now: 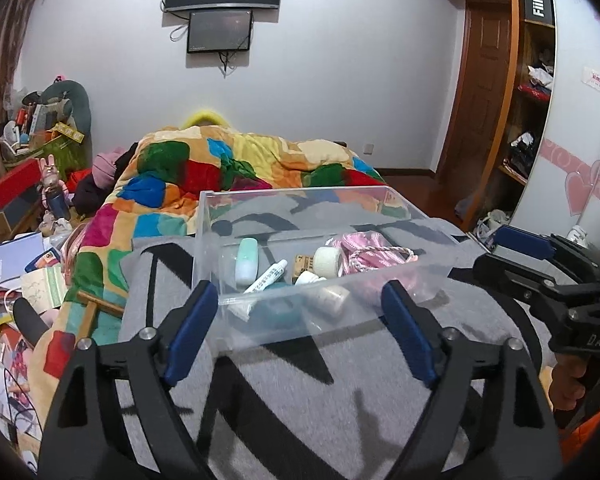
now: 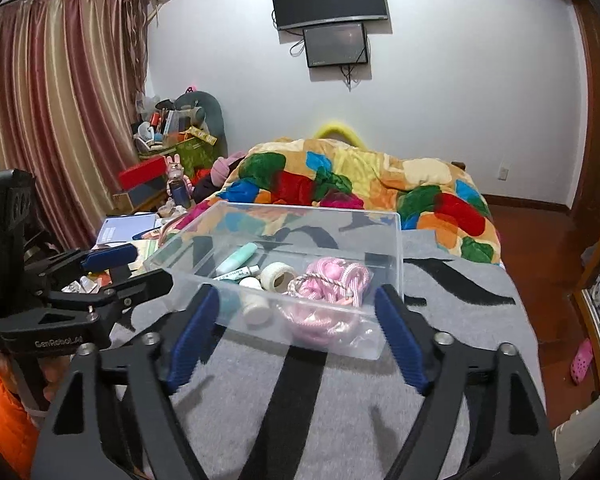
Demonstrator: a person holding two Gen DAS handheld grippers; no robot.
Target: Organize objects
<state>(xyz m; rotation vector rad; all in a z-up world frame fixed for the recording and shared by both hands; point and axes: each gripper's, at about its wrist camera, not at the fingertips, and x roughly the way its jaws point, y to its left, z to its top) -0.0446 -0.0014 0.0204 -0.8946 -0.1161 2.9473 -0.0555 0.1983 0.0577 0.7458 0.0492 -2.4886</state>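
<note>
A clear plastic box (image 1: 428, 270) (image 2: 396, 256) stands on a grey blanket with black marks (image 1: 280, 384) (image 2: 460, 320). Inside lie a mint-green bottle (image 1: 247, 261) (image 2: 237, 258), a white tube (image 1: 266, 277) (image 2: 236, 273), a roll of white tape (image 1: 328, 261) (image 2: 277, 276), a small white bottle (image 2: 256, 306) and a pink rope (image 1: 366, 250) (image 2: 332, 280). My left gripper (image 1: 300, 316) is open and empty just in front of the box. My right gripper (image 2: 296, 320) is open and empty, also at the box's near wall. Each gripper shows at the other view's edge.
A many-coloured quilt (image 1: 228, 168) (image 2: 360, 176) is heaped on the bed behind the box. Cluttered books, boxes and toys (image 1: 32, 208) (image 2: 168, 160) fill the left side. A wardrobe with open shelves (image 1: 532, 92) stands right, with wood floor (image 2: 540, 248) beside the bed.
</note>
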